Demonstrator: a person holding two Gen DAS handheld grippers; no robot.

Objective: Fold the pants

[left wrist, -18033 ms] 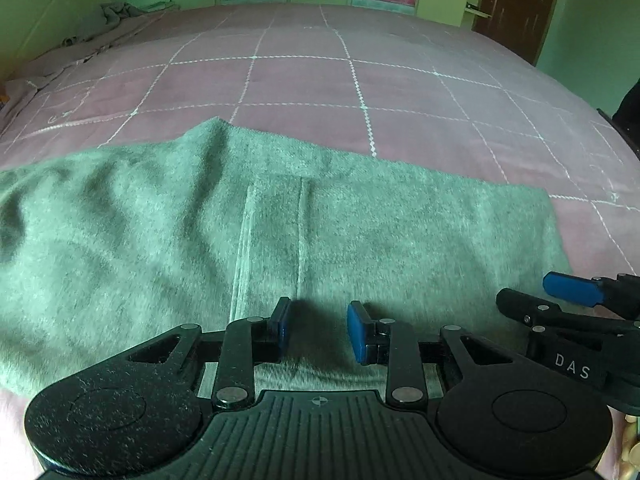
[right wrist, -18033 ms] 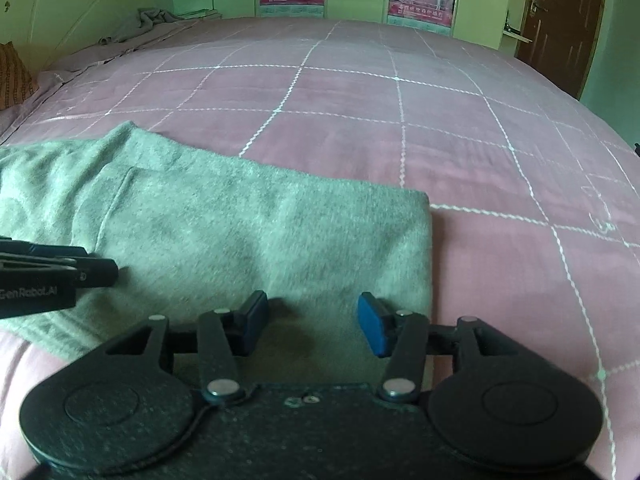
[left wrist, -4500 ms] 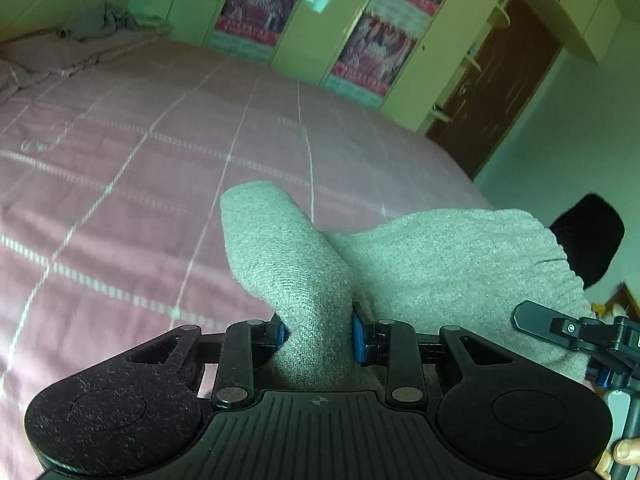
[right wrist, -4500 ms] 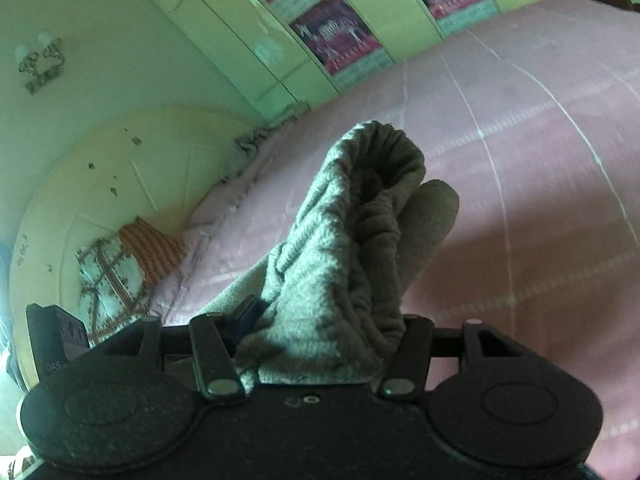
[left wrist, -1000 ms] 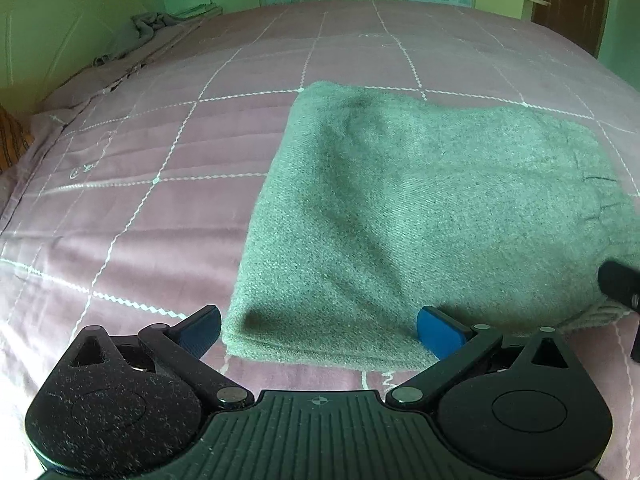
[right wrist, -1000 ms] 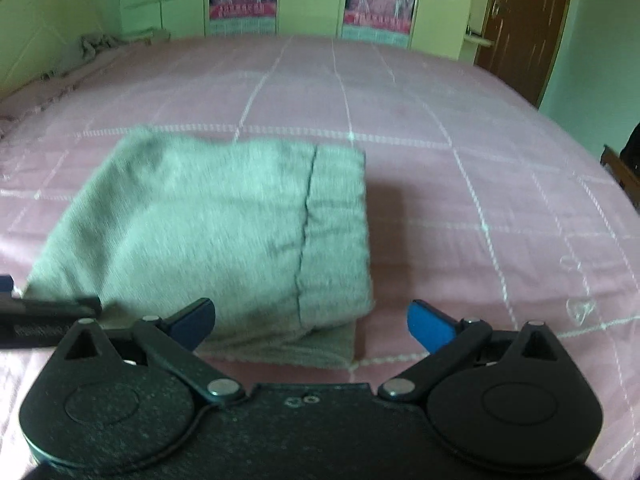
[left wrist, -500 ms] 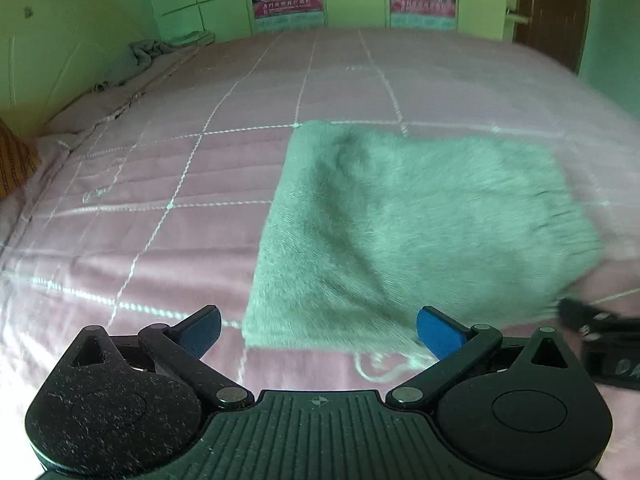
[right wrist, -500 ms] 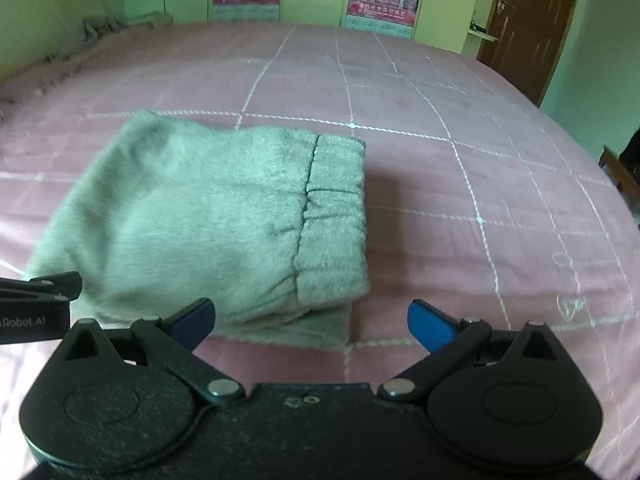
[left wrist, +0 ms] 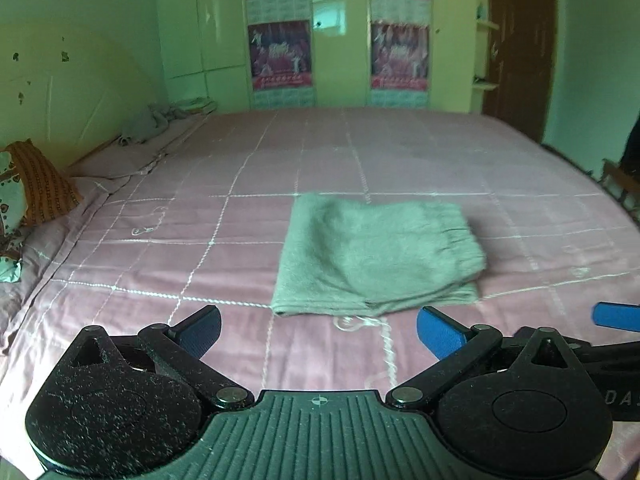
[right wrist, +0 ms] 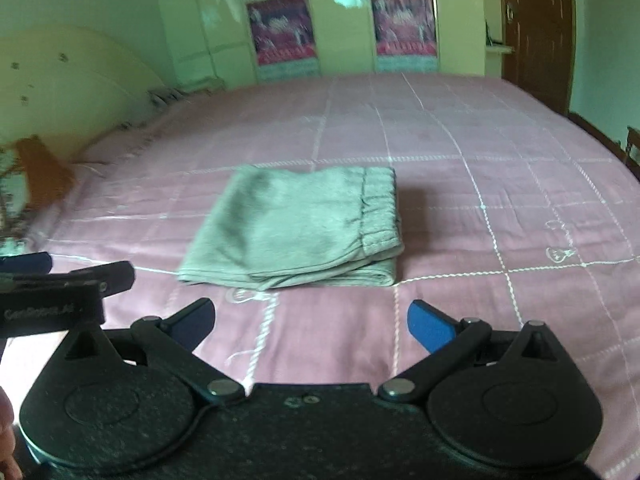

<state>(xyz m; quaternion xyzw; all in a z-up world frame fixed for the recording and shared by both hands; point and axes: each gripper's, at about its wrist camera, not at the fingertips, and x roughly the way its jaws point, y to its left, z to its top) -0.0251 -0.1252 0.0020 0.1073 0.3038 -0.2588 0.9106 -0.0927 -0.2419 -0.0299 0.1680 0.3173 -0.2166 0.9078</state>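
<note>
The grey-green pants (left wrist: 376,256) lie folded into a compact rectangle on the pink bed (left wrist: 200,208), elastic waistband on top at the right edge. The right wrist view shows the same bundle of pants (right wrist: 296,228), layered edges facing me. My left gripper (left wrist: 318,330) is open and empty, held back from the bundle's near edge. My right gripper (right wrist: 310,322) is also open and empty, short of the cloth. The right gripper's blue pad shows at the left wrist view's right edge; the left gripper's arm shows at the left of the right wrist view.
The pink bedspread (right wrist: 500,184) has a white stitched grid. A pile of cloth (left wrist: 154,122) lies at the far left corner, an orange patterned pillow (left wrist: 40,182) by the headboard. Cupboards with posters (left wrist: 280,54) and a brown door (left wrist: 516,44) stand beyond the bed.
Both open grippers have pulled back and risen from the folded pants, which now sit farther off. The pants have not moved.
</note>
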